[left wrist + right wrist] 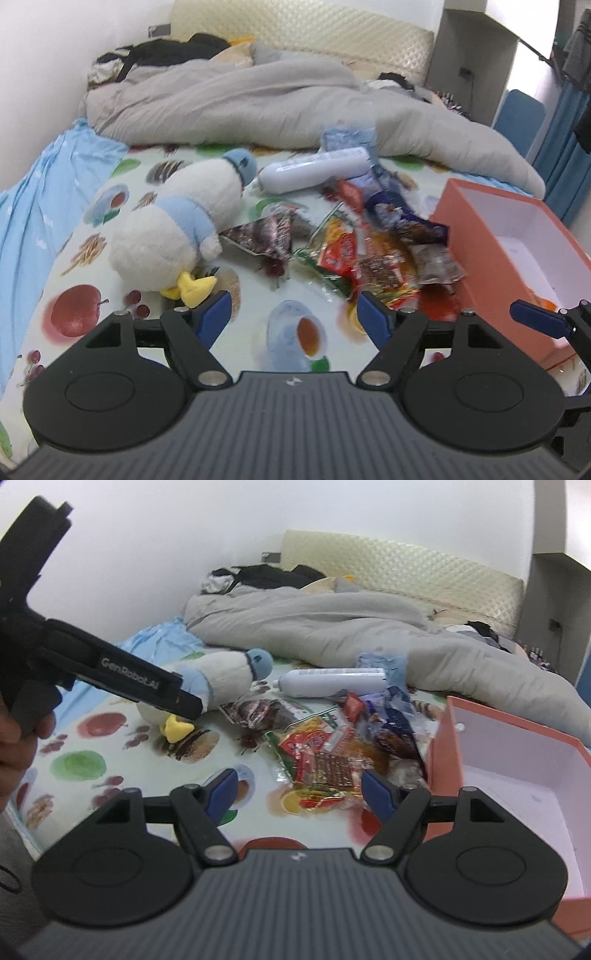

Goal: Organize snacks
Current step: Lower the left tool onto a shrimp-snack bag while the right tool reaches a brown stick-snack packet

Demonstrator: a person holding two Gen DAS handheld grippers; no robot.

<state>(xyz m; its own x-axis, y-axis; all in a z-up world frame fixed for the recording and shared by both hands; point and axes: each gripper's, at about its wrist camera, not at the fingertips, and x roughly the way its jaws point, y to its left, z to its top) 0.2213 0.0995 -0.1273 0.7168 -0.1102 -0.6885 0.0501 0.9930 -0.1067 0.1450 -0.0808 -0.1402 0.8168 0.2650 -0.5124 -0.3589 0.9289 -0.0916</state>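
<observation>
A crumpled heap of shiny red, yellow and purple foil snack packets (373, 254) lay beside the salmon cardboard box (476, 236); the left gripper (295, 317) and the right gripper (299, 794) both stood apart, holding nothing.

Bed (258, 347) with a fruit-print sheet, crumpled grey duvet (280, 107) across its far half, white and blue plush duck (177, 229), white tube-like pack (314, 168), heap of snack packets (369, 254), possibly sweets, open pink box (476, 221) at the right.

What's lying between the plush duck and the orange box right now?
The loose snack packets fill that stretch, between the plush duck and the orange box, with a white tube behind them. Both wrist views show it.
</observation>
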